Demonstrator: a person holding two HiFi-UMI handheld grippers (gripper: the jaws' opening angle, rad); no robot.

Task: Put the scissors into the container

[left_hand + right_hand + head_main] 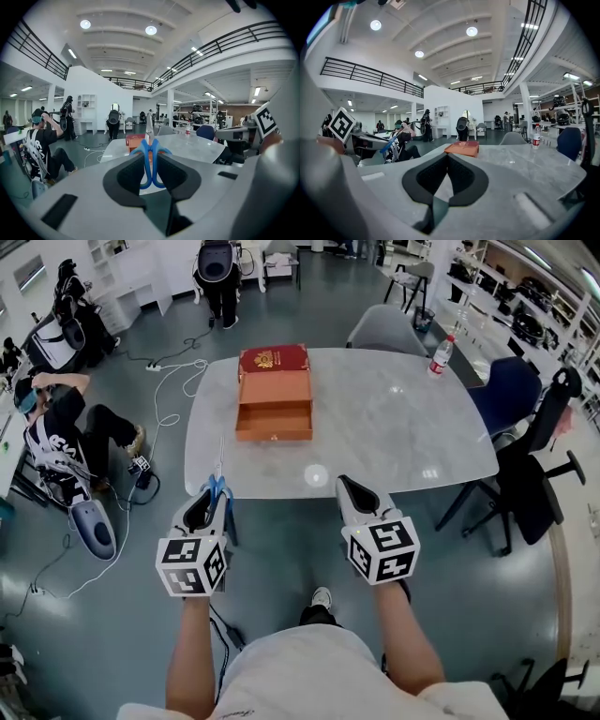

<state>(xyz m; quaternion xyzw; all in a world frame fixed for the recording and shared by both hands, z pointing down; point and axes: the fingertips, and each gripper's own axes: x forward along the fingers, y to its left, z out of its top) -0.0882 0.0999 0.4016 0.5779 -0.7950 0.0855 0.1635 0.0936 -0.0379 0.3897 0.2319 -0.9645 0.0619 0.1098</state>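
Snugly between left hand-held gripper (151, 164) jaws, blue-handled scissors (150, 146), blades forward.

Scissors (151, 146): glossy blue plastic handles, bare metal blades. Table (394, 418): polished, glossy marble-look top. Container (274, 413): matt orange card-like walls. Left gripper (150, 154), right gripper (446, 157): matt grey plastic.

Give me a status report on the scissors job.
Left gripper shut on scissors. Right gripper shut, empty. Orange box open on table, nothing in the way.
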